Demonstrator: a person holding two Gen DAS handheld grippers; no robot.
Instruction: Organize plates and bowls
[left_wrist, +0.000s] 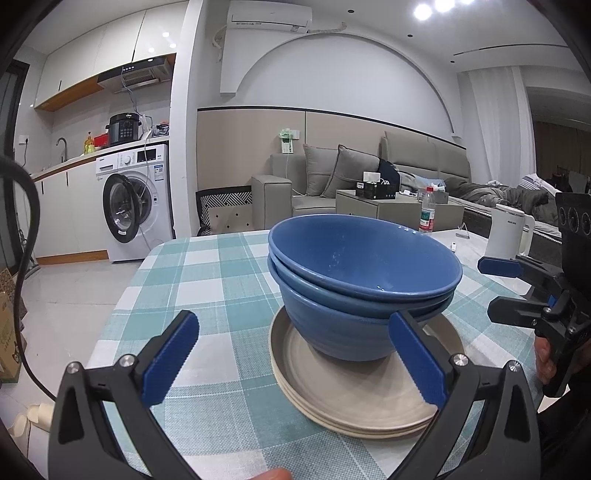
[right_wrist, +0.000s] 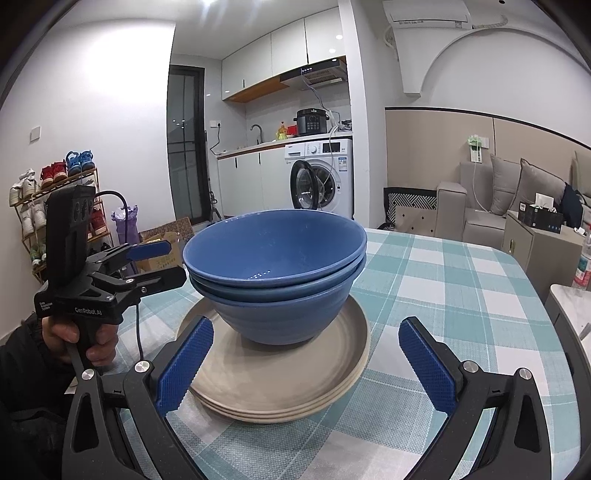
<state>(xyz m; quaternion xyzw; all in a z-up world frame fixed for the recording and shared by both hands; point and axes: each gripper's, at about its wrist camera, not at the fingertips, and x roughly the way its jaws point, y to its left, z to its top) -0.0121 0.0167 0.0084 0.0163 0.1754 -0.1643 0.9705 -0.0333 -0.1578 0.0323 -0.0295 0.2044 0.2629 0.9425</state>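
Checked tablecloth (right_wrist: 443, 295) bears stacked blue bowls (right_wrist: 273, 258) on seemingly three beige plates (right_wrist: 280, 384); both tongs (left_wrist: 295, 365) (right_wrist: 306, 362) wide, empty.

Three nested blue bowls (left_wrist: 364, 280) upright atop stacked beige plates (left_wrist: 351, 402).

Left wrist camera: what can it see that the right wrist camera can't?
Only the left wrist view shows the white kettle on the table's far side and the person lying on the sofa. Only the right wrist view shows the shoe rack by the wall and the dark balcony door. Both show the blue bowls stacked on the beige plates, the checked tablecloth, the washing machine, and both open grippers, left gripper and right gripper.
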